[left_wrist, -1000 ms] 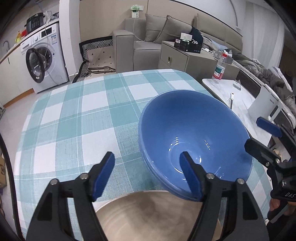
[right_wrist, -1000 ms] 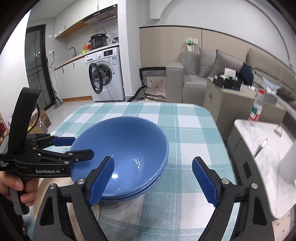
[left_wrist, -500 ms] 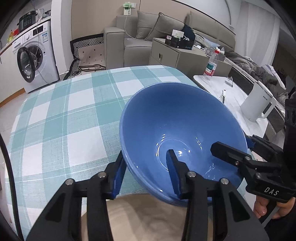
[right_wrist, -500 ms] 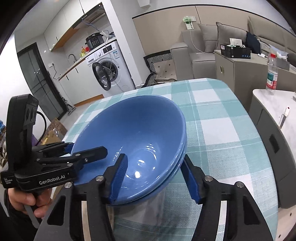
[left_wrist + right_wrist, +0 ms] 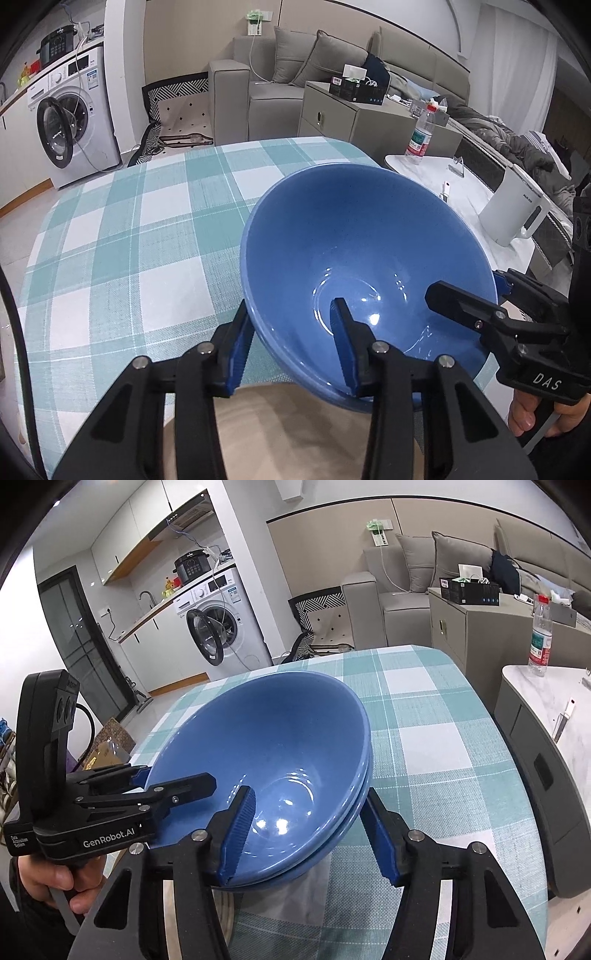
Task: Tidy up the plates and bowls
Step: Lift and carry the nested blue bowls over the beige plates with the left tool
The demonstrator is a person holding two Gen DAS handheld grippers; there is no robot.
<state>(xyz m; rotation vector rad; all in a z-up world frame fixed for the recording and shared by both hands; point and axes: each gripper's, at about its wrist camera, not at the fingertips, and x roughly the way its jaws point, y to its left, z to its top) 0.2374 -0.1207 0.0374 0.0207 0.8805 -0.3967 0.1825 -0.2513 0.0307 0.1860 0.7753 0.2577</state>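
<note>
The blue bowls (image 5: 280, 746), two nested one inside the other, sat tilted at the near edge of the counter (image 5: 122, 236), which wore a teal and white checked cloth. In the right wrist view a doubled rim showed along the side of the bowls nearest the right gripper (image 5: 306, 834).

The left gripper (image 5: 291, 347) had its jaws narrowed onto the near wall of the bowls: one blue pad lay against the outside, the other stood inside the bowl, pressed to the glazed surface. The right gripper straddled the opposite side of the bowls in the same way, with one ribbed pad inside and the other against the outer wall, jaws drawn in to a moderate gap and clamped on the stacked rims. A hand (image 5: 55, 880) held the left gripper's handle, seen to the left of the bowls in the right wrist view.

Just under the near edge of the bowls lay a pale beige round thing (image 5: 280, 435); whether it was a plate I could not tell.

Beyond the bowls stood a washing machine (image 5: 70, 125) with its door open, a grey sofa (image 5: 280, 74), and, to the right of the bowls, a white kettle (image 5: 517, 210) and a water bottle (image 5: 419, 136) on a marble top.
</note>
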